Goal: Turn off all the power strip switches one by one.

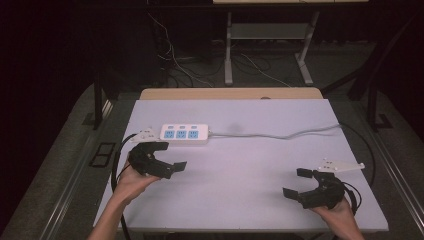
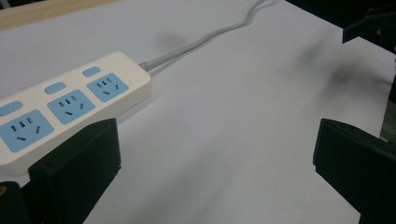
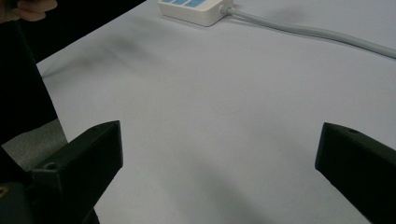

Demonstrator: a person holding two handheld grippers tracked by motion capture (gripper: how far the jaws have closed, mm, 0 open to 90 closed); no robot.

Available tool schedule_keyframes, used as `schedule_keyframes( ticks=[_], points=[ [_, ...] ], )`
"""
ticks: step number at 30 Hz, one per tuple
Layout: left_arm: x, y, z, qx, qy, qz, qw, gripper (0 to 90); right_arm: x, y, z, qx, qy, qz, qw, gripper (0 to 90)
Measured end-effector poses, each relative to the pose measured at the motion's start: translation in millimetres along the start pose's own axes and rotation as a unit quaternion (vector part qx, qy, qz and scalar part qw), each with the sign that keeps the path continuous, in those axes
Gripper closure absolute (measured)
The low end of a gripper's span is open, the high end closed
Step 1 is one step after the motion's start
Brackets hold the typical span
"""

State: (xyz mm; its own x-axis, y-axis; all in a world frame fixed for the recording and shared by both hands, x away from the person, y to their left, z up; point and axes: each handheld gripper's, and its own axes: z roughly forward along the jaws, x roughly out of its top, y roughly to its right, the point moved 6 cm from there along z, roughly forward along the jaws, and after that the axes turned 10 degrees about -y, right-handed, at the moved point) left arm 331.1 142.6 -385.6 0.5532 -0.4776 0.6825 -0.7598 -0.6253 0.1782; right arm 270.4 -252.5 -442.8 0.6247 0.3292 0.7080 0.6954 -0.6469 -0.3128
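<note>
Closest to the person, the right gripper (image 1: 298,183) hovers near the front right corner of the table (image 1: 250,165), its jaws spread wide with nothing between them but bare white tabletop; in the right gripper view the two black jaws stand far apart at the bottom corners. The right hand (image 1: 340,212) holds it just inside the front edge.

A little farther in, on the left side, the left gripper (image 1: 173,155) is likewise released, jaws wide and empty, held by the left hand (image 1: 131,181). In the left gripper view one jaw sits just in front of the near end of the power strip (image 2: 70,109); whether it touches I cannot tell.

The power strip (image 1: 184,133) lies flat toward the back left of the table, its long axis running left to right, three blue sockets facing up. Its grey cord (image 1: 280,134) leaves the right end and trails across to the table's right edge.

Between the two grippers the middle of the table is open, with wide room on every side
</note>
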Motion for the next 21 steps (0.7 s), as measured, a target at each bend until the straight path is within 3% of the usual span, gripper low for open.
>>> schedule_keyframes(
  ticks=[21],
  points=[
    [26.1, -27.6, -1.1, 0.012, -0.038, 0.011, 0.9991, 0.0, -0.9, 1.0, -0.5, -0.006, 0.005, -0.001, 1.0000, 0.6]
  ],
)
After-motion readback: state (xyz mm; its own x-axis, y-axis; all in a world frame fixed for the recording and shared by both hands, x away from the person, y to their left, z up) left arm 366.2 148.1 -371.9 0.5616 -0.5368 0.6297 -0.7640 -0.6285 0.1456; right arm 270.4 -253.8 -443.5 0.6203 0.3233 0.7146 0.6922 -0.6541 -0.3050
